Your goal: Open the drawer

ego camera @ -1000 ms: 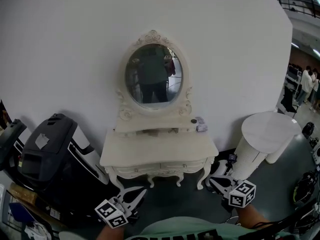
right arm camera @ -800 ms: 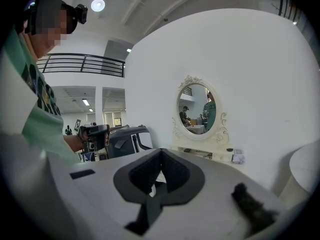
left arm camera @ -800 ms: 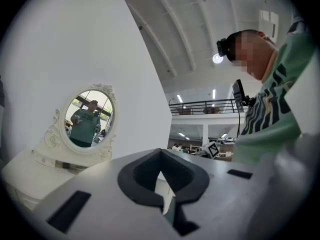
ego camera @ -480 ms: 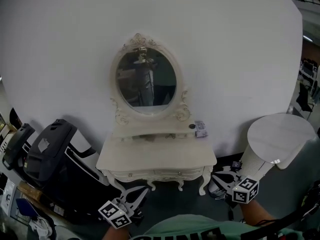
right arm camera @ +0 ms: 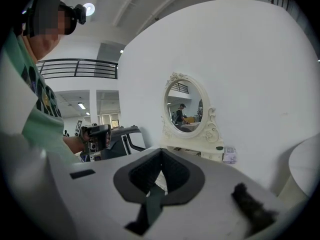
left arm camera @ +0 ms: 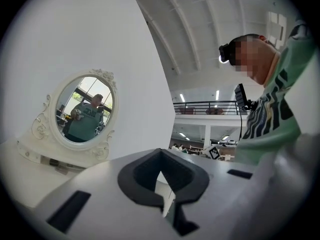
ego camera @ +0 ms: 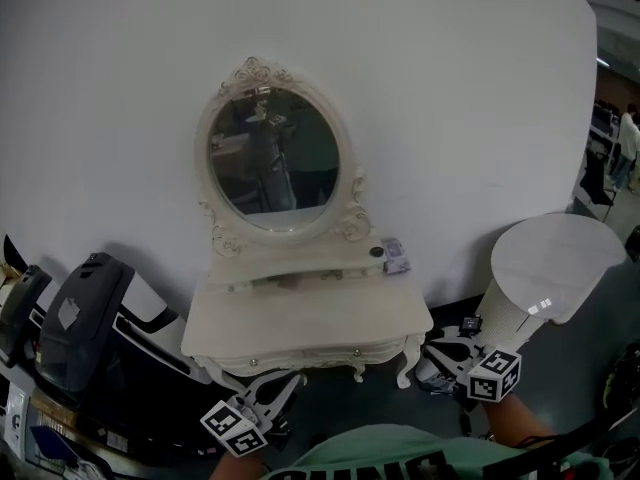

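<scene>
Drawer (ego camera: 300, 354) in the dressing table (ego camera: 300, 318) front lies just beyond the left gripper (ego camera: 290, 380), untouched; right gripper (ego camera: 431, 348) off to its right; both pairs of jaws closed, empty.

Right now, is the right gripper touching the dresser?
Apart. The right gripper view shows the right gripper with its jaws shut on nothing, and the dresser standing well beyond their tips, with open space between.

I find the dressing table (ego camera: 300, 313) against the wall (ego camera: 450, 88) ahead, the mirror (ego camera: 272, 158) upright on its raised back shelf (ego camera: 300, 265) and a small box (ego camera: 396, 256) at that shelf's right end. The drawers (ego camera: 305, 352) sit in the front, facing me. A machine (ego camera: 70, 318) stands to its left, a round table (ego camera: 550, 258) to its right.
</scene>
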`<state>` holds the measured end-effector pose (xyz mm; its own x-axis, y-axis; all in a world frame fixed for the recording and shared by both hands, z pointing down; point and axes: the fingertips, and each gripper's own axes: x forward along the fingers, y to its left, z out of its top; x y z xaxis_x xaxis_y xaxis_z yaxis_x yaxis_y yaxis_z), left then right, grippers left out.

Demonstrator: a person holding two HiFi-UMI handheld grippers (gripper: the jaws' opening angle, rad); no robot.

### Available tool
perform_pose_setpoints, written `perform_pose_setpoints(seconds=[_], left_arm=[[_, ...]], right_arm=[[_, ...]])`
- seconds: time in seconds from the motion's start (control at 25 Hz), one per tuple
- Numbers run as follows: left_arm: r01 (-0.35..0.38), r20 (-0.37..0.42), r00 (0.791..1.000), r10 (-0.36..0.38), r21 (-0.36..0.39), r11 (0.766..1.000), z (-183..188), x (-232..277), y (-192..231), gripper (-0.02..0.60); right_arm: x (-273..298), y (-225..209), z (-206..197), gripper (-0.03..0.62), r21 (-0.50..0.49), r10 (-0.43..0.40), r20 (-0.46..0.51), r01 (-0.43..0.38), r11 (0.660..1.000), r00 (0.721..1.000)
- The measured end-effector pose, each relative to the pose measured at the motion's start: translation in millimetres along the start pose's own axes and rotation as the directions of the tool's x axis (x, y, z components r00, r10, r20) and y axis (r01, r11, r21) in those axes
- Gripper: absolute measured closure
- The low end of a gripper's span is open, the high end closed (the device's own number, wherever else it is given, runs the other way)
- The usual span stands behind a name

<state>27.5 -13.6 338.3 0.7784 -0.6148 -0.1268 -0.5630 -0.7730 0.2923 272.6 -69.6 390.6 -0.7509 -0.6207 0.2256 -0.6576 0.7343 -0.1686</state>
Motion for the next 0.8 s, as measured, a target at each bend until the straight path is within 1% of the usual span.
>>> perform_pose_setpoints(seconds=[0.16,0.32,0.44,0.64,0.8], left_arm=[[0.068,-0.001,0.998,-0.068,-0.007,0.998,15.7,-2.5,53.7,0.578],[0.126,-0.008,0.992,-0.126,0.024,0.992,42.2,-8.4,101.2,0.578],[0.162,0.005,0.987,-0.162,0.007,0.987,54.6,-7.4,133.4,0.578],[0.208,-0.031,0.977,-0.209,-0.008,0.978,51.6,-11.8,172.7,0.578],[0.207,-0.032,0.978,-0.208,-0.015,0.978,57.1,-9.6,191.7,0.578]], right_arm=[[45.2,3.0,15.7,0.588,-0.004,-0.059,0.015,0.059,0.998,0.998],[89.3,10.0,36.7,0.588,-0.015,-0.103,0.018,0.103,0.995,0.995],[116.3,9.8,49.9,0.588,-0.001,-0.139,0.016,0.139,0.99,0.99],[160.9,23.9,47.5,0.588,0.007,-0.149,-0.001,0.149,0.989,0.989],[187.4,22.7,47.9,0.588,0.004,-0.128,-0.025,0.128,0.992,0.991]])
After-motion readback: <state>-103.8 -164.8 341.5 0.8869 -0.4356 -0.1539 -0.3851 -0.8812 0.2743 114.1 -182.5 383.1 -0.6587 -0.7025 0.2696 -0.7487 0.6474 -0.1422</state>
